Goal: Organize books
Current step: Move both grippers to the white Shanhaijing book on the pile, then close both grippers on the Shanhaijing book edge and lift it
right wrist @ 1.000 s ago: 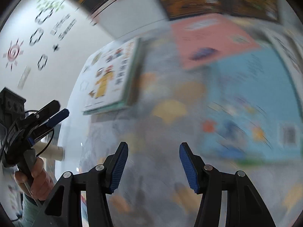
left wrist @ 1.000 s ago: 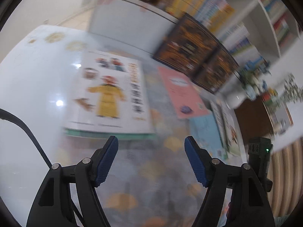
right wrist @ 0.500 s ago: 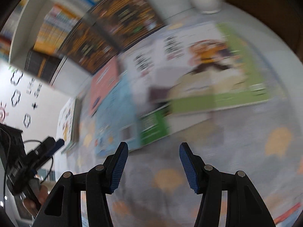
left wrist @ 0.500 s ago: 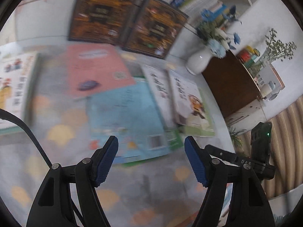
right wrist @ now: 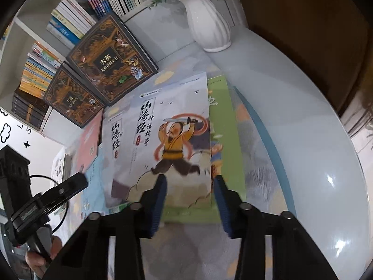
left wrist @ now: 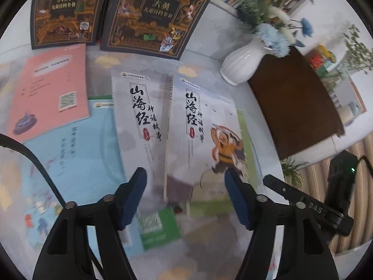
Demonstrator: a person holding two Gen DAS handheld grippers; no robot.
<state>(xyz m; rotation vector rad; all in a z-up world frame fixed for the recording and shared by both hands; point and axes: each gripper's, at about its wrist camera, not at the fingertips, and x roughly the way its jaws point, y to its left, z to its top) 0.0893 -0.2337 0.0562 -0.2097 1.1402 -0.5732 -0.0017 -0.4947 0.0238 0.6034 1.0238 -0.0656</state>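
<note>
Closing, both grippers hang above scattered books on table (right wrist: 314, 154), nothing between fingers. Right gripper (right wrist: 190, 200) over near edge of warrior-cover book (right wrist: 167, 140), pads not touching it; green book (right wrist: 228, 144) under it on right. Left gripper (left wrist: 185, 198) over same book's near left corner and twin book (left wrist: 139, 121). Left of these: blue book (left wrist: 81, 154), pink book (left wrist: 51, 93). Far: two dark books (left wrist: 149, 16) leaning on shelf, white vase (left wrist: 244, 63) far right.

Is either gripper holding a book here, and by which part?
Nothing is held. The left gripper and right gripper hover over the warrior book, jaws closing with no book between them.
</note>
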